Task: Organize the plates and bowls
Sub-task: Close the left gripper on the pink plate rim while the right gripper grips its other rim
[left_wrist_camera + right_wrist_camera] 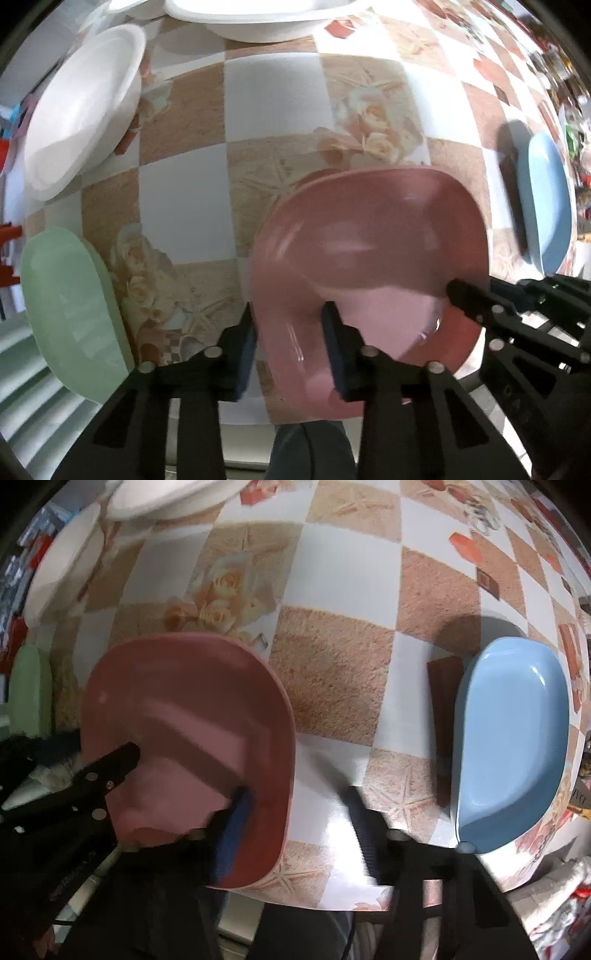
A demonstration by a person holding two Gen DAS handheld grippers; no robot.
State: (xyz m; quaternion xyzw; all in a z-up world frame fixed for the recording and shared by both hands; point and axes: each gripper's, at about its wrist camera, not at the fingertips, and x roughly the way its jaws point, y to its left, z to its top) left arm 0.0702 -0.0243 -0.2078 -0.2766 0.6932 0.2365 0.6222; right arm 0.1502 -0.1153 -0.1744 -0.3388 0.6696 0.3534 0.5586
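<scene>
A pink bowl [369, 243] sits near the table's front edge; it also shows in the right wrist view [184, 709]. My left gripper [291, 343] is open and straddles the bowl's left rim, one finger inside, one outside. My right gripper [295, 823] is open and straddles the bowl's right rim, its left finger inside the bowl. A green bowl [70, 314] stands at the left edge, a blue bowl [513, 742] at the right. White plates [81, 118] lie at the far left and back.
The table carries a checkered cloth [266, 110] with roses and starfish. A large white dish [258, 18] is at the back edge. A dark strip [445, 716] lies just left of the blue bowl. Clutter lines the room beyond the right edge.
</scene>
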